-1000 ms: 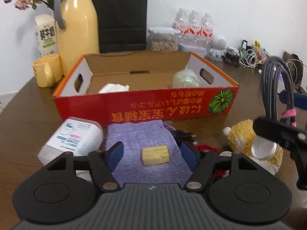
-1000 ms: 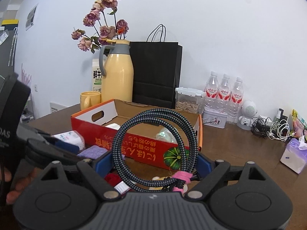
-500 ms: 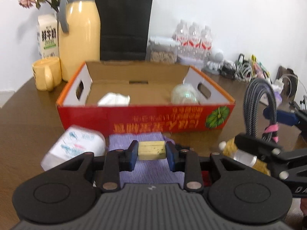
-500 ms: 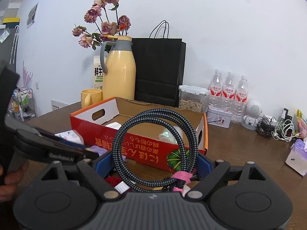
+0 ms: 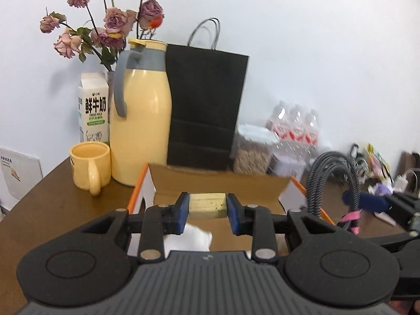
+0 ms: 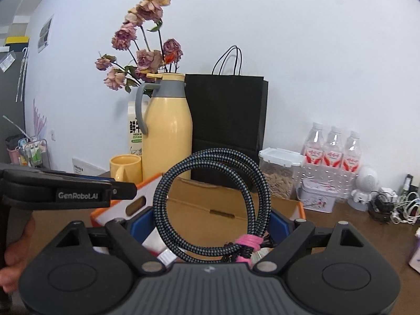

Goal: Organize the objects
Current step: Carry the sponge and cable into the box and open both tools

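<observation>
A small yellow block (image 5: 208,206) hangs in the air with my left gripper (image 5: 207,208) shut on it, blue pads pressing both ends. Just behind and below it lies the open cardboard box (image 5: 218,185) with its orange rim; a white tissue (image 5: 195,236) rests inside. My right gripper (image 6: 207,225) is shut on a coiled black-and-grey braided cable (image 6: 162,197) bound with a pink tie (image 6: 248,244). That coil stands upright in front of the box (image 6: 225,210). The cable (image 5: 319,181) also shows at the right of the left wrist view, and the left gripper (image 6: 78,191) at the left of the right wrist view.
Behind the box stand a yellow thermos jug (image 5: 141,131), a yellow mug (image 5: 89,168), a milk carton (image 5: 93,113), a black paper bag (image 5: 204,105), a food container (image 6: 278,170) and water bottles (image 6: 333,152). A white robot toy (image 6: 365,186) and tangled cords (image 6: 393,207) lie at the right.
My left gripper shut on the yellow block, lifted it off the purple pouch and carried it up toward the box. The right gripper rose and moved closer to the box with the cable.
</observation>
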Demonstrator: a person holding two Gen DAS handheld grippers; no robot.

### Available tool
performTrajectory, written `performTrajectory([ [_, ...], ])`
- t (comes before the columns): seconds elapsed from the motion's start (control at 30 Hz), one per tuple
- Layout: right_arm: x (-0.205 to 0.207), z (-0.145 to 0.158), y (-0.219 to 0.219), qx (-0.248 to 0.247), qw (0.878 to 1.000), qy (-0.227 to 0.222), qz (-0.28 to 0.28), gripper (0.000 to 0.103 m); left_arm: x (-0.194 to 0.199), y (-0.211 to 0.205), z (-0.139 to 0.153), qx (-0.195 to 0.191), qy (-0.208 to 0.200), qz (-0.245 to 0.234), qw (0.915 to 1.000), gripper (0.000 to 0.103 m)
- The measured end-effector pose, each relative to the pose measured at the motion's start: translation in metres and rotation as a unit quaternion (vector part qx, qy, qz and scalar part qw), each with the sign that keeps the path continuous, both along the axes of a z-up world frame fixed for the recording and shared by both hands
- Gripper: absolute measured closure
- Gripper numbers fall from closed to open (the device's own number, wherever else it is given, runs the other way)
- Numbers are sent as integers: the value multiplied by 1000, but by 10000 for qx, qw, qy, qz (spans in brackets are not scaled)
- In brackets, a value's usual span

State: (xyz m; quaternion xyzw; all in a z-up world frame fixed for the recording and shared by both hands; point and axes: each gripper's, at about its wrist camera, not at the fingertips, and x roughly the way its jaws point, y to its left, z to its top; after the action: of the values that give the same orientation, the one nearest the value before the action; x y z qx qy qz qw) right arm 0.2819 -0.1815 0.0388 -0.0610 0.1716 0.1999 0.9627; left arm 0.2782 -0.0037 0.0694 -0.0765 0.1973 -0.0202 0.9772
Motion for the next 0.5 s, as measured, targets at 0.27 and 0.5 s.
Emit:
performTrajectory([
  [0.27,65,-13,27,2,9988,484,-46,15,52,10,-5,-49,20,242,9997,72],
  [0.5,94,-39,31,89,9957,908,-148,15,79,14,-33,-8,466,210,9987,72],
])
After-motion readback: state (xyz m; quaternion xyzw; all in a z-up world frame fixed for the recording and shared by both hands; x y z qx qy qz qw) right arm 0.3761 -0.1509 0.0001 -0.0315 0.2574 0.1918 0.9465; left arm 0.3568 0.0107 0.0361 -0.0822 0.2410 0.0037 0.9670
